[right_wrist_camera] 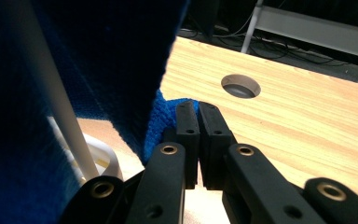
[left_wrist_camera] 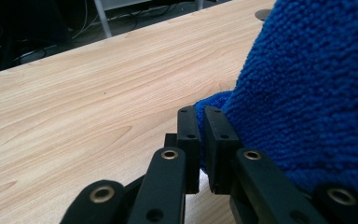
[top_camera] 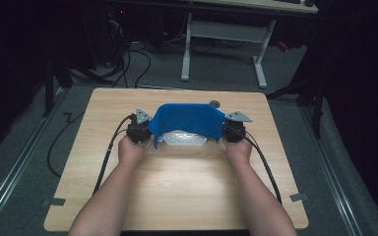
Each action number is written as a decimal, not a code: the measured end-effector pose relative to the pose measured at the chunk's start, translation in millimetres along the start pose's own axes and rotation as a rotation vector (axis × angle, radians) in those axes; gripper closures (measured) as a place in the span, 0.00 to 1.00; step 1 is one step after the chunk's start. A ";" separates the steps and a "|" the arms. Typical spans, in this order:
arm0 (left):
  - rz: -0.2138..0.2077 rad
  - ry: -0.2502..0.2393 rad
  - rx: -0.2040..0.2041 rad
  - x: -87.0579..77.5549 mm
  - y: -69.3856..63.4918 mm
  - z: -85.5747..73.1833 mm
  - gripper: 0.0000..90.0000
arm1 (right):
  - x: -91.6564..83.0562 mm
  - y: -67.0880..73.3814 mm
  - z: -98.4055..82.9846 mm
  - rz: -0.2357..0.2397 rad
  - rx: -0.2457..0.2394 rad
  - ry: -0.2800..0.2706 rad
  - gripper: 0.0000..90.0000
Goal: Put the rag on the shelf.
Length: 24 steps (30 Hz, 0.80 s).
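While your forearms reach in over the wooden worktop [top_camera: 177,196], you hold a blue towel [top_camera: 187,120] stretched between both claws above its middle. Beneath the cloth's sagging span sits a white plastic tray [top_camera: 184,138], partly covered. Your left claw [left_wrist_camera: 201,114] is pinched on the towel's left corner, with blue pile caught in the narrow slit between its jaws. Your right claw [right_wrist_camera: 196,106] is clamped tight on the opposite corner, cloth bunched at the tips. Just beyond it lies a round cable hole [right_wrist_camera: 241,86] in the worktop.
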<state>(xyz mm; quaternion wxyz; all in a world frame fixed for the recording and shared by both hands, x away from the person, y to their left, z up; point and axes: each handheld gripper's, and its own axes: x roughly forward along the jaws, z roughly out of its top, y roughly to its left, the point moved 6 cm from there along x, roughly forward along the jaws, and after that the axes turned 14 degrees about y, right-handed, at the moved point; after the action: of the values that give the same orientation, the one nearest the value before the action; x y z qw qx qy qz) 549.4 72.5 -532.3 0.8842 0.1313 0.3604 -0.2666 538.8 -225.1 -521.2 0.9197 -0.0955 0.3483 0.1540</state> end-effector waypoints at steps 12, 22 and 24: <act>0.007 -0.013 -0.039 -5.2 4.8 -3.1 0.85 | -3.3 -1.1 0.4 -0.005 0.008 -0.005 0.91; 0.021 0.000 -0.063 -6.7 5.6 -4.6 0.70 | -16.0 -15.2 -1.7 -0.029 0.046 -0.020 0.79; 0.039 0.000 -0.065 -8.0 6.1 -4.7 0.67 | -17.8 -17.9 -2.8 -0.039 0.041 -0.016 0.76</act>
<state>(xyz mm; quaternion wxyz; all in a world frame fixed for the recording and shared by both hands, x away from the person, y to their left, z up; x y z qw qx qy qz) 545.4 82.5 -529.7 0.8930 0.1095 0.3661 -0.2377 530.7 -246.5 -510.2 0.9270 -0.0821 0.3421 0.1297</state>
